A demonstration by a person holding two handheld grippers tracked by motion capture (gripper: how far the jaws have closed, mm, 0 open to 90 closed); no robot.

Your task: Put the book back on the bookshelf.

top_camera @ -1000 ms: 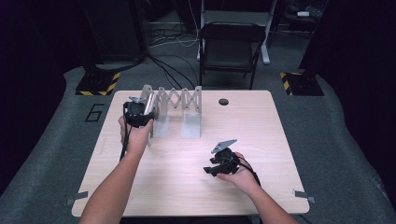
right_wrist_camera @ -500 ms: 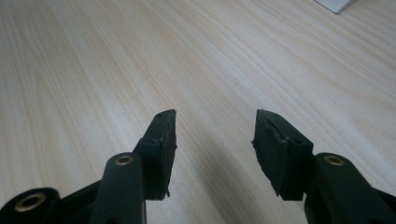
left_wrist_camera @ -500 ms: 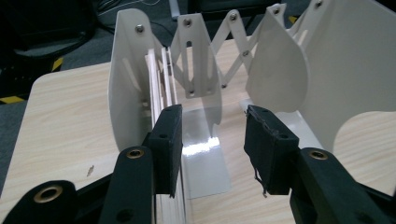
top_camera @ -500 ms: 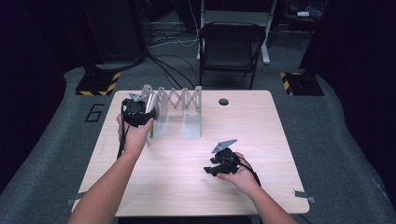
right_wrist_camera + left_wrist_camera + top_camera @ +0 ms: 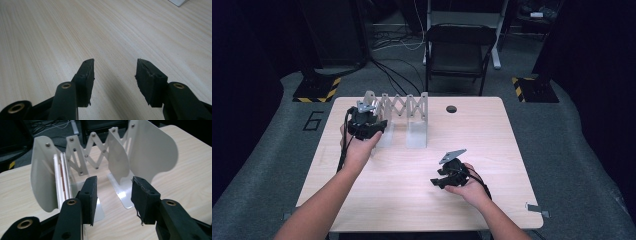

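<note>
Starting at the left of the table (image 5: pixel 362 210): the left gripper (image 5: pixel 113 191) is hovering low in front of the expandable book rack (image 5: pixel 398 107), jaws parted with nothing between them. The rack is standing at the far left part of the tabletop, its scissor lattice (image 5: pixel 92 152) stretched partway between two white end plates. A few thin white books (image 5: pixel 61 177) are leaning upright against the left end plate (image 5: pixel 41 172) (how many exactly is hard to count from here). Judging by the aim, the gripper is lining up on either those books or the rack's foot. For a clean grasp, the jaws are wanting to straddle one thin edge squarely, coming in level rather than scraping the base plate (image 5: pixel 98 210), and closing gently so the rack is not sliding or folding.

Moving right: the right end plate (image 5: pixel 150 152) is standing free. Further right, the right gripper (image 5: pixel 451 172) is resting near the table's middle front, well apart from the rack, jaws spread over bare wood, ready to brace the rack if needed.
</note>
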